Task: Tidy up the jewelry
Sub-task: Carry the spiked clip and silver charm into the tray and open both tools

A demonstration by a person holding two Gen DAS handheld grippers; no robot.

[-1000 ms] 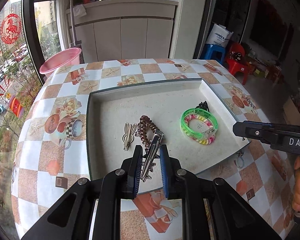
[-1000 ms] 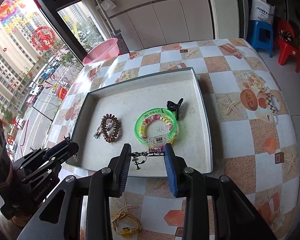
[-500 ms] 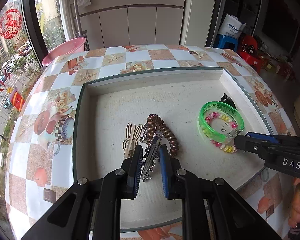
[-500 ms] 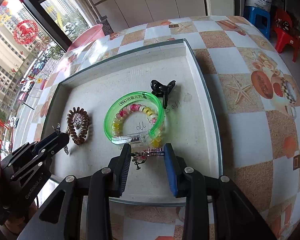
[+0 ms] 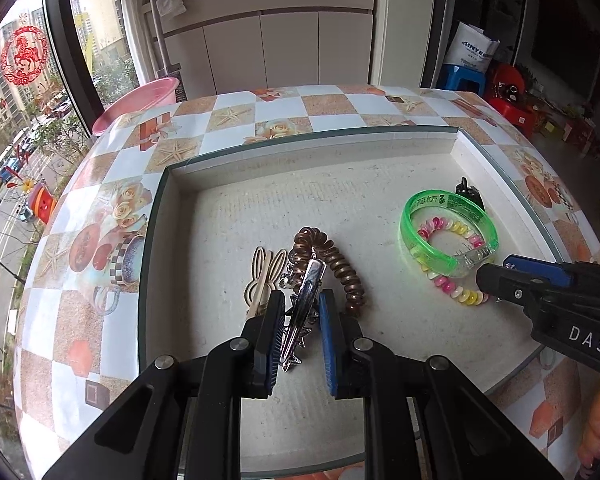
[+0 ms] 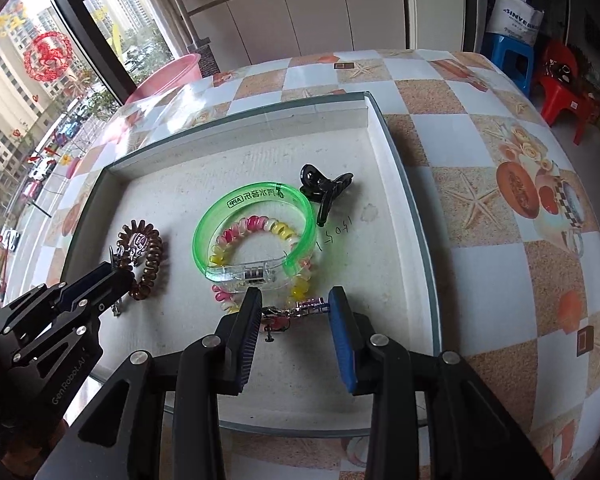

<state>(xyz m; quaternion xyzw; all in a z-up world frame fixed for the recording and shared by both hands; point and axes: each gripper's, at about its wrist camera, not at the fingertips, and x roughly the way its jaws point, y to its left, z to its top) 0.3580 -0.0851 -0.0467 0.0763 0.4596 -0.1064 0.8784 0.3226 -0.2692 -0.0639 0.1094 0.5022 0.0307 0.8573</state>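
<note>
Two hand-held grippers: your left (image 5: 300, 328) clamps the stiff, slippery hair clip (image 5: 305, 304) mid-length; right (image 6: 294, 320) pinches a light, delicate earring (image 6: 296, 312) at twelve o'clock.

I see a round table (image 5: 236, 120) covered in a checkered cloth printed with starfish and roses. Behind it stands a run of white cabinets (image 5: 284, 48). A pink basin (image 5: 140, 100) sits by the floor-length window (image 5: 24, 92), which shows daylight, tower blocks and a red paper-cut decal (image 5: 24, 56). At right: a blue stool (image 6: 508, 56) and a red chair (image 6: 564, 96).
</note>
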